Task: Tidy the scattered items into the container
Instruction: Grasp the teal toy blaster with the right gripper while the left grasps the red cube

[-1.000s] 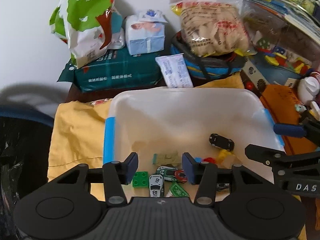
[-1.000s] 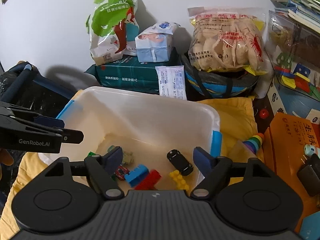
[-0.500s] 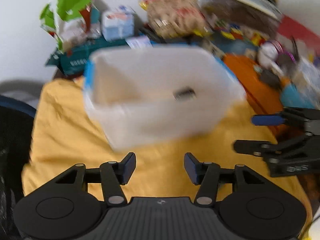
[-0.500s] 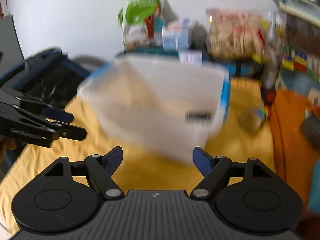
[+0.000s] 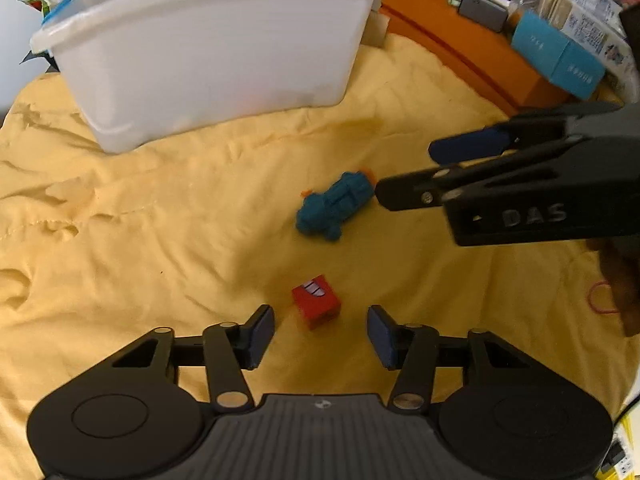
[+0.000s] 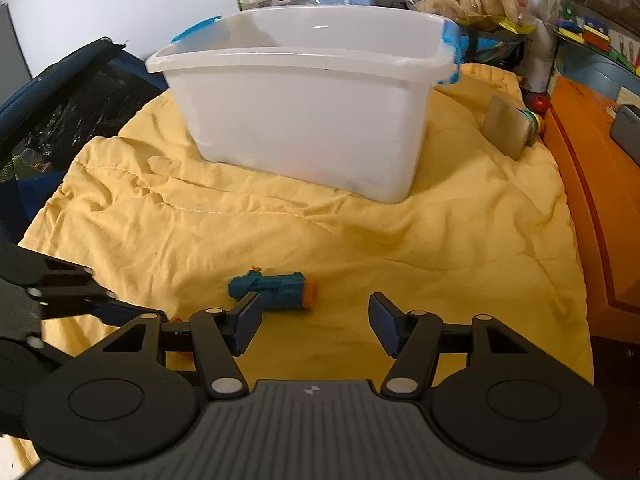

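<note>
We note left gripper (image 5: 321,332) jaws apart, just been closing, red block (image 5: 316,307) at their 12 o'clock, unpinched | right gripper (image 6: 314,322) apart, closing, teal toy blaster (image 6: 274,287) at 11 o'clock, ungripped | white container (image 6: 304,96) beyond on yellow cloth (image 6: 440,240).

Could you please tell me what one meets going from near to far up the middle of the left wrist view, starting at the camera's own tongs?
Left tongs → red block → blue toy blaster → bare yellow blanket → white plastic container.
</note>
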Motion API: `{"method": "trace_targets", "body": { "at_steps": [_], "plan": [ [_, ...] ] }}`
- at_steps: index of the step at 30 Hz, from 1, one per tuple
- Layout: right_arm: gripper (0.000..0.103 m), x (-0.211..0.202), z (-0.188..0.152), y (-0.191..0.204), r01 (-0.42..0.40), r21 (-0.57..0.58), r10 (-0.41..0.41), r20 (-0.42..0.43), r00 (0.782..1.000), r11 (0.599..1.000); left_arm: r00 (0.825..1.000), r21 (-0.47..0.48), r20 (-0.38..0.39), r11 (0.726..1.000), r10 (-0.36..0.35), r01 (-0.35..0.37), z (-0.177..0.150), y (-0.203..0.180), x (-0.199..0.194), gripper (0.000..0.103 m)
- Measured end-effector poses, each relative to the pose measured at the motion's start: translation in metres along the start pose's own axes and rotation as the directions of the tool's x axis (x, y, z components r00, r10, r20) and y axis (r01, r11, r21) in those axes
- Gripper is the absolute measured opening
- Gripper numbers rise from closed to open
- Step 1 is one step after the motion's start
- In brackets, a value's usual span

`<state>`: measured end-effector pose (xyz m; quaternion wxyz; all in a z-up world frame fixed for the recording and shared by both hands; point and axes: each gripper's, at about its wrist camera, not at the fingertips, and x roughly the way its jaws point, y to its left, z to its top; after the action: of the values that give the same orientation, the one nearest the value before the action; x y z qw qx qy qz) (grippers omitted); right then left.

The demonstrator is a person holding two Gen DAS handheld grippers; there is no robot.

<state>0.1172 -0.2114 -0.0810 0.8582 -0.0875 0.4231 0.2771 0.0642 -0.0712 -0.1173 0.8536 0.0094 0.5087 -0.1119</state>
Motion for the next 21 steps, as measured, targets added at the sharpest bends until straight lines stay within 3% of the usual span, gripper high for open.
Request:
{"method": "trace_targets", "body": {
  "at_steps": [2,5,15,21],
  "plan": [
    [0.062,0.002,0.002,0.005,-0.006,-0.02,0.007,0.004,1.0,1.0,1.0,-0.016,0.018,1.0,-0.009,0.009,-0.001,0.004,-0.001,0.037],
    [0.062,0.011,0.004,0.01,-0.013,-0.032,0.012,-0.006,1.0,0.999,0.999,-0.03,0.032,0.999,-0.01,0.011,-0.001,0.008,-0.002,0.031],
    [0.063,0.041,0.003,0.021,0.005,-0.032,-0.006,-0.051,0.999,0.999,0.999,-0.083,0.053,0.997,0.002,0.003,0.002,0.017,-0.002,0.033],
    [0.058,0.043,0.002,0.02,-0.011,-0.02,0.01,-0.037,0.999,1.0,0.998,-0.076,0.067,0.997,-0.009,0.014,0.006,0.018,0.001,0.033]
  ]
}}
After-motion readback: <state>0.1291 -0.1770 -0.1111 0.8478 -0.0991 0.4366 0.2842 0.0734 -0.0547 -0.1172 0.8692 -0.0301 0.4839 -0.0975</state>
